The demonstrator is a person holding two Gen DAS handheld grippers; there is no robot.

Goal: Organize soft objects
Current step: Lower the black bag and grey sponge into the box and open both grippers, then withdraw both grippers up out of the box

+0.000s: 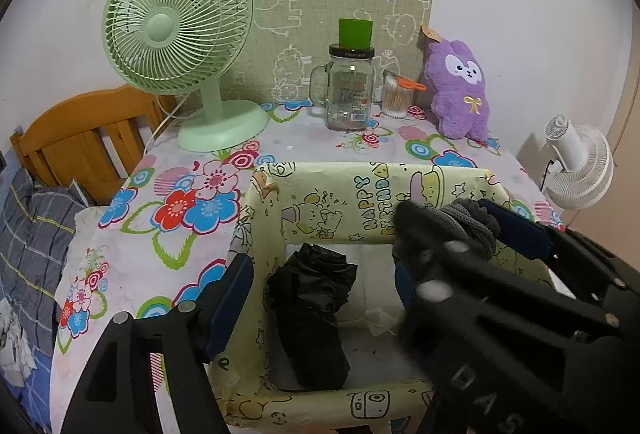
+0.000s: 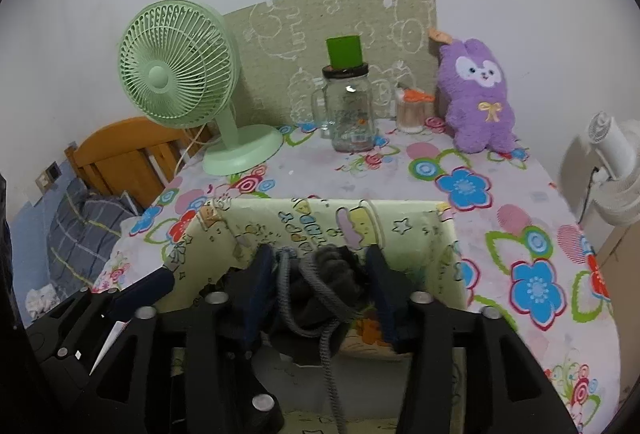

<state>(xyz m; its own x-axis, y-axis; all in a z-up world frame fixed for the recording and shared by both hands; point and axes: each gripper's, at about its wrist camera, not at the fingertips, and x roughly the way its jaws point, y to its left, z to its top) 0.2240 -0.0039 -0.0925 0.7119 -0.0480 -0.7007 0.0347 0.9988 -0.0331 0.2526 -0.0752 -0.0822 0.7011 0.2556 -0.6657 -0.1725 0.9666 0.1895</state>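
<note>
A paper-covered box (image 1: 360,170) printed "HAPPY BIRTHDAY" stands at the near edge of the floral table. A black crumpled bundle (image 1: 312,314) lies on its floor. My left gripper (image 1: 320,274) hangs open over the box with nothing between its fingers; its right finger is mostly hidden behind the right gripper. My right gripper (image 2: 320,274) reaches into the box (image 2: 320,206) from the right. A grey knitted piece with a cord (image 2: 336,270) sits loosely between its open pads, with a gap on the right side. The same piece (image 1: 472,230) shows in the left wrist view. A purple plush rabbit (image 1: 456,90) leans against the wall.
A green desk fan (image 1: 176,34) stands at the back left. A glass mug jar with a green cap (image 1: 348,90) and a cotton swab pot (image 1: 396,98) stand at the back centre. A white fan (image 1: 580,170) is off the table's right edge, and a wooden headboard (image 1: 80,138) and bedding lie to the left.
</note>
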